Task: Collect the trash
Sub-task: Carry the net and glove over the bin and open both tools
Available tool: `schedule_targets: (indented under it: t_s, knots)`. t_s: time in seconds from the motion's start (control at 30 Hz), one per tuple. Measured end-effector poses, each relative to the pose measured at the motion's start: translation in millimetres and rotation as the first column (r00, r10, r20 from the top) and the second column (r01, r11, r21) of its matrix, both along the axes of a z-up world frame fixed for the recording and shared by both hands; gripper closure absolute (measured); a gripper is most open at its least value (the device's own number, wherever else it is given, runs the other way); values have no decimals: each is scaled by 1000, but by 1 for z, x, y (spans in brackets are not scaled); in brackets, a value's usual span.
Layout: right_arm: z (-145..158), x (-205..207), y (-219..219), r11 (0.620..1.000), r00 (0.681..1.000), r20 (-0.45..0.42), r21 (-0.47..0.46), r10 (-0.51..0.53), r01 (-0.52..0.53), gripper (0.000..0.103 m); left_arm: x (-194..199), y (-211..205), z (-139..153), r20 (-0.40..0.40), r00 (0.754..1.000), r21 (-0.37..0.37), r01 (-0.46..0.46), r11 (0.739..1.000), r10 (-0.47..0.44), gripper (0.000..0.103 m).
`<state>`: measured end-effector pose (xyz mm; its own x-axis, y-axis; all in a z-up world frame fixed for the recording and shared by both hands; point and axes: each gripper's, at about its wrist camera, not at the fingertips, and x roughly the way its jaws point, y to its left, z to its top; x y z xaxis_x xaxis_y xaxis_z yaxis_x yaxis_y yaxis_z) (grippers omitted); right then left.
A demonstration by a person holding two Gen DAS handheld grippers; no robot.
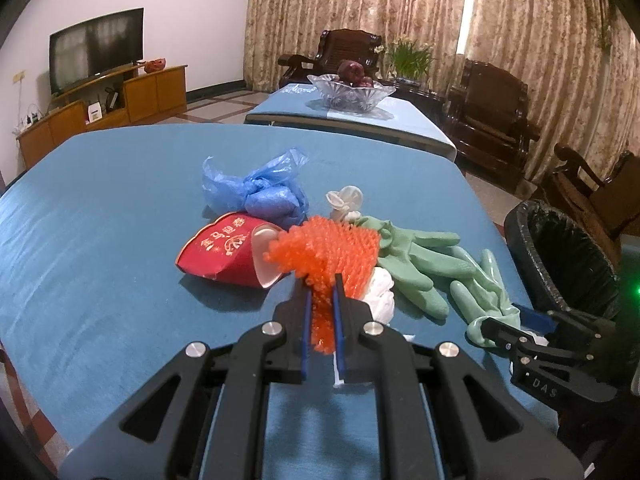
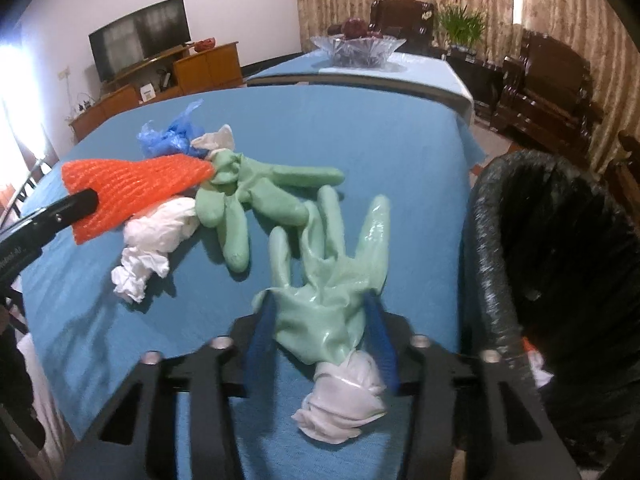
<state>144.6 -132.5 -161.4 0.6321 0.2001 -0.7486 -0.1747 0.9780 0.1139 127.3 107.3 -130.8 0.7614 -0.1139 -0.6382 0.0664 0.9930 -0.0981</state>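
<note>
green glove [image 2: 320, 312] between the parted right hand-held gripper [image 2: 320, 300] fingers

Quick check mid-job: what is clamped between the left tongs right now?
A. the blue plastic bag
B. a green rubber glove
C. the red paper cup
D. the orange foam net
D: in the left wrist view the left tongs are shut on the tail of the orange foam net, while the red paper cup, blue plastic bag and green rubber glove lie loose on the table.
</note>
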Motion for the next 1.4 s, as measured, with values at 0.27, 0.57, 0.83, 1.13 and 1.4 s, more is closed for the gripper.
schedule_targets:
  t_s: [0.27, 0.57, 0.83, 1.13, 1.4]
  knots:
    - [24, -16, 5, 999, 997, 68, -14, 41, -40, 87, -3, 1, 7, 24, 1000, 2, -3, 1000, 3, 94]
    - [89, -33, -9, 1000, 974, 225, 11, 13, -16, 87, -14, -8, 41, 100, 995, 3, 13, 1000, -13, 94]
    - [138, -46, -39, 998, 944, 325, 31, -57, 50, 87, -18, -35, 72, 153, 986, 5, 68, 998, -67, 94]
    - [162, -60, -86, 989, 916, 376, 29, -143, 142, 87, -17, -89, 87, 181, 968, -14, 177, 984, -172, 94]
    - [160, -67, -143, 968, 896, 374, 23, -240, 249, 87, -8, -158, 83, 176, 940, -39, 302, 953, -291, 94]
